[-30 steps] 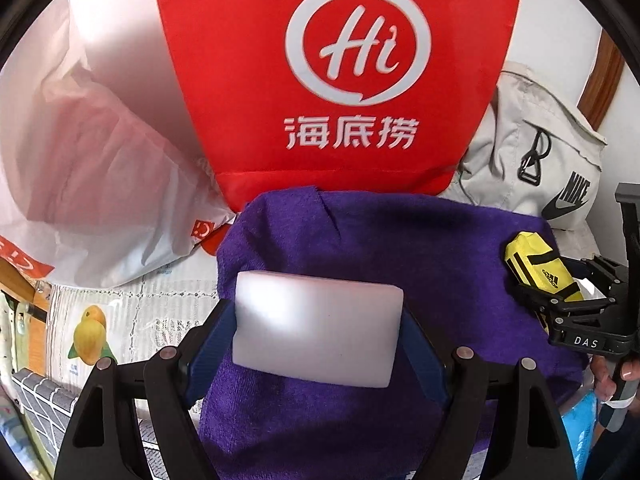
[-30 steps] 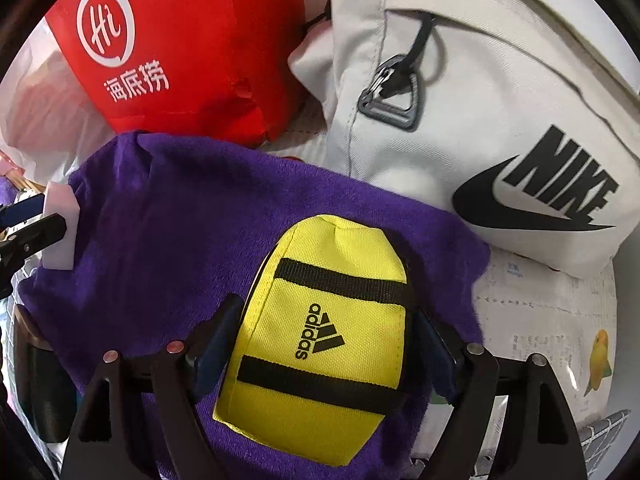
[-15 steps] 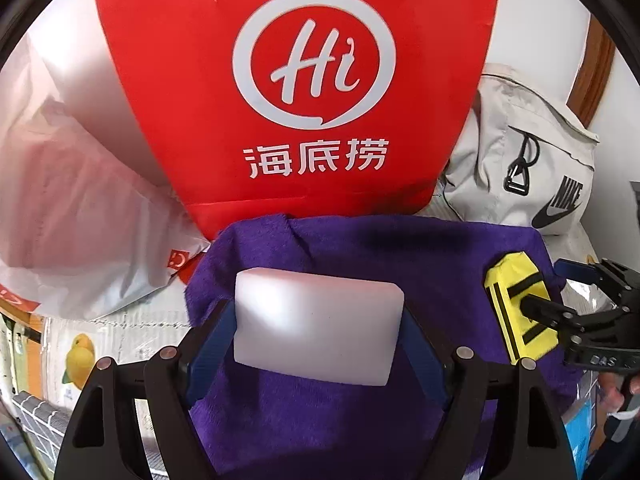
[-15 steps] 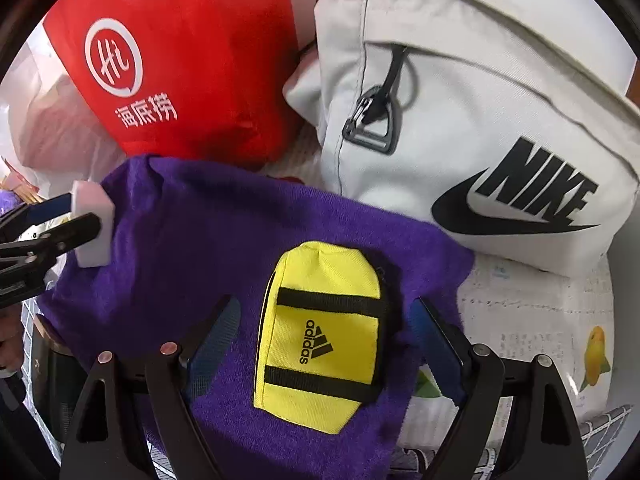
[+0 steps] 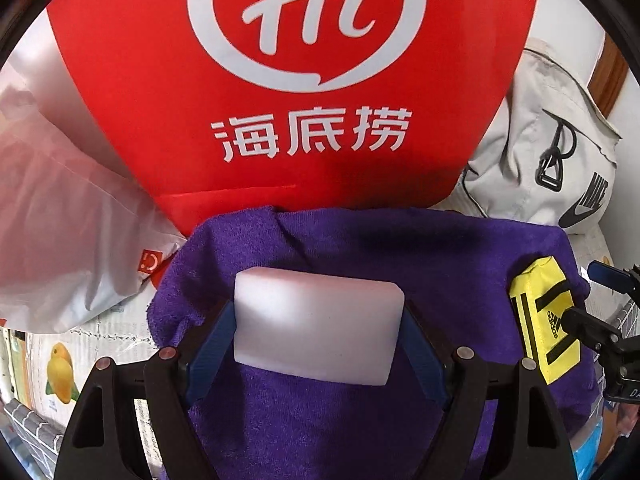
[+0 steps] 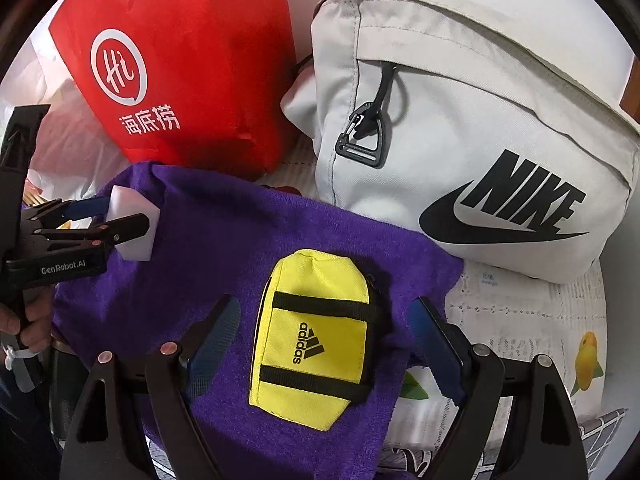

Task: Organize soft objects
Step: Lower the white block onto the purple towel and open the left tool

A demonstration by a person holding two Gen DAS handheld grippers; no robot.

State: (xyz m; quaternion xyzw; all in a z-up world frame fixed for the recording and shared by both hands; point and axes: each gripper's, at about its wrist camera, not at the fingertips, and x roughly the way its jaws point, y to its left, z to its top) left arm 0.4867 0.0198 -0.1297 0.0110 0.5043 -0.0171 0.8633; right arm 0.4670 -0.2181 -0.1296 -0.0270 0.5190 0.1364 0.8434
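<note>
A purple towel lies spread on the table. My left gripper is shut on a white sponge block and holds it over the towel's left part; it also shows in the right wrist view. A yellow Adidas pouch lies on the towel's right part. My right gripper is open with its jaws on either side of the pouch, apart from it.
A red Haidilao bag stands behind the towel. A white Nike backpack leans at the back right. A translucent plastic bag lies at the left. A fruit-print tablecloth covers the table.
My right gripper has opened and let go of the yellow pouch, then drawn back from it. My left gripper has moved forward toward the red bag with the sponge.
</note>
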